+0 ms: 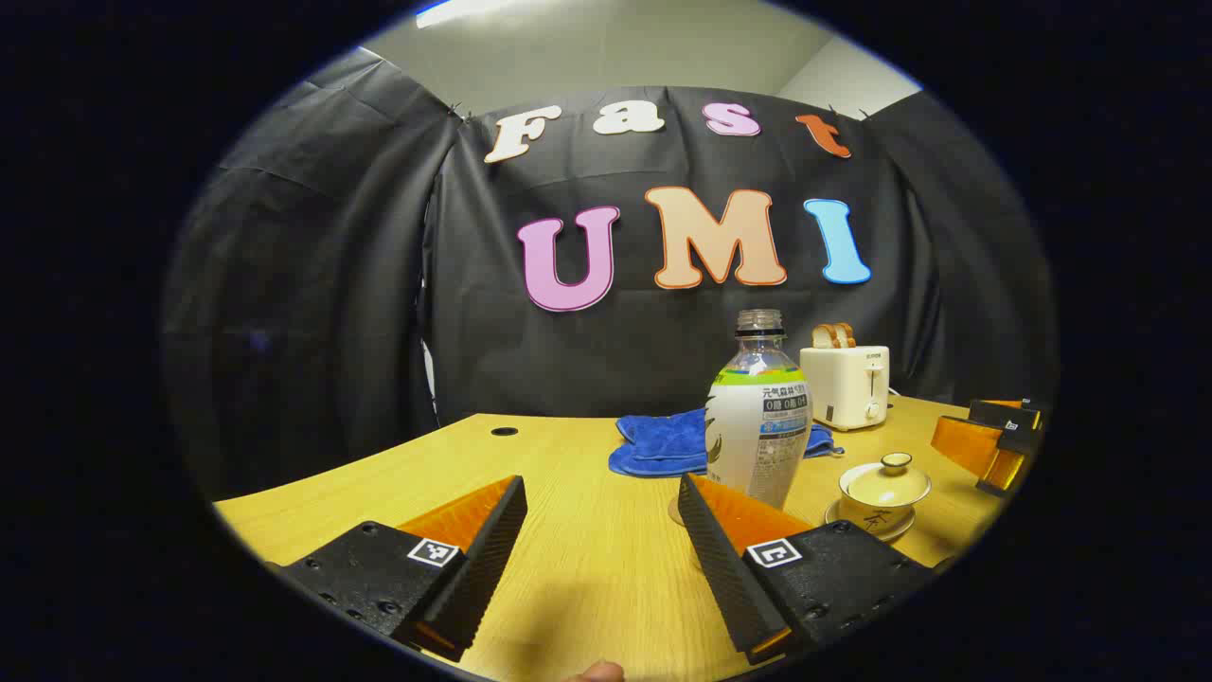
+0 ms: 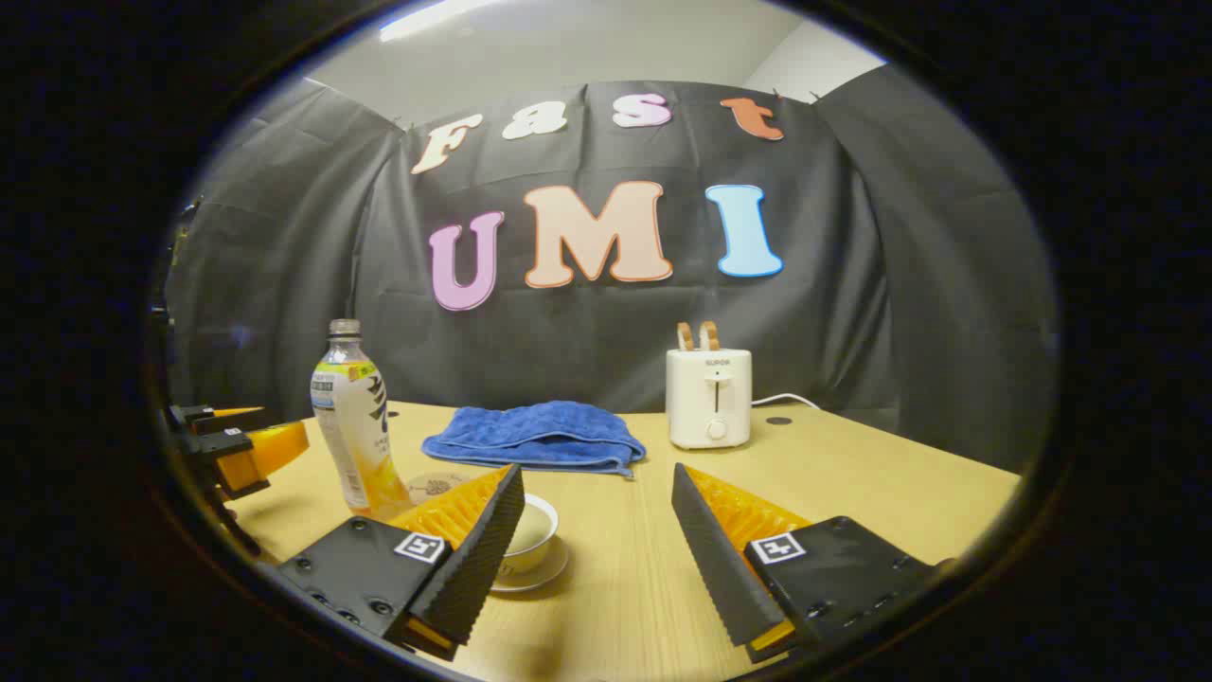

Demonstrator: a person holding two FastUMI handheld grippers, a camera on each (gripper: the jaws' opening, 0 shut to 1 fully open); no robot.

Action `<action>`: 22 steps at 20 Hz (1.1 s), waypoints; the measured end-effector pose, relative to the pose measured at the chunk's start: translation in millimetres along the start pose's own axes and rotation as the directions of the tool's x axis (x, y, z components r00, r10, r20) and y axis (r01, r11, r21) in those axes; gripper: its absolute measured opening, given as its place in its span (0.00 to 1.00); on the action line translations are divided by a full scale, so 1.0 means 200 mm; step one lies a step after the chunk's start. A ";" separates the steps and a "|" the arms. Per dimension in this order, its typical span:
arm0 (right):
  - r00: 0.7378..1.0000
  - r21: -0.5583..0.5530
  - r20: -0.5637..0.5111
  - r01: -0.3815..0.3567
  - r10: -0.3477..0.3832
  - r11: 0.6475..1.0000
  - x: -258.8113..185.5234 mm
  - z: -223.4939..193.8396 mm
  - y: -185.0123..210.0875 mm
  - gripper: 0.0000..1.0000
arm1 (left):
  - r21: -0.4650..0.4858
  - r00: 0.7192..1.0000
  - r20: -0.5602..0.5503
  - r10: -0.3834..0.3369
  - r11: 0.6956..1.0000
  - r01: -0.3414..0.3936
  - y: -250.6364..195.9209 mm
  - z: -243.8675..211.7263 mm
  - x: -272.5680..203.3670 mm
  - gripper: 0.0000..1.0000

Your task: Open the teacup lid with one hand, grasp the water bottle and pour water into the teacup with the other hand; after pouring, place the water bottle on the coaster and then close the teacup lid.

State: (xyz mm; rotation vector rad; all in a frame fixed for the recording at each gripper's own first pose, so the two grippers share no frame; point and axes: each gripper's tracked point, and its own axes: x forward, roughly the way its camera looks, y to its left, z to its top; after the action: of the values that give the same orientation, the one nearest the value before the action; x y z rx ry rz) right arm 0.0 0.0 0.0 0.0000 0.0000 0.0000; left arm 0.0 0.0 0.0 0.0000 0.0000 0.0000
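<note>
Two grippers — left gripper (image 1: 601,530), right gripper (image 2: 597,530) — one water bottle (image 1: 759,417), one teacup (image 1: 884,493)

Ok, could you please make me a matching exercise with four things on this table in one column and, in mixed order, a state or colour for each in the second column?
Things:
1. water bottle
2. teacup
3. toaster
4. towel

States:
A. holds bread slices in its top
B. blue, lying on the table
C. covered by its lid
D. standing upright, with no cap on

Right pairs: 1-D, 2-C, 3-A, 4-B.
</note>
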 end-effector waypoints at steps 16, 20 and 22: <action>1.000 0.001 -0.001 0.002 -0.002 1.000 0.00 0.00 0.00 0.97 | -0.003 0.999 0.004 0.046 0.999 -0.046 0.04 -0.01 -0.01 0.95; 1.000 0.001 -0.004 -0.026 0.026 1.000 0.01 -0.01 0.02 0.99 | -0.004 0.999 0.003 0.047 0.999 -0.047 0.04 -0.02 0.00 0.95; 0.999 0.000 -0.014 -0.036 0.036 0.999 0.02 -0.01 0.03 1.00 | -0.005 0.999 0.003 0.047 0.999 -0.047 0.03 -0.01 0.00 0.95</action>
State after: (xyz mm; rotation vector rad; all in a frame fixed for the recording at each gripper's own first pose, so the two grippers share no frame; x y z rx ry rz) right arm 4.4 5.9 -2.6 -0.0004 0.0137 0.0361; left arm -0.3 6.7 -2.8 -0.0046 -0.0032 0.0467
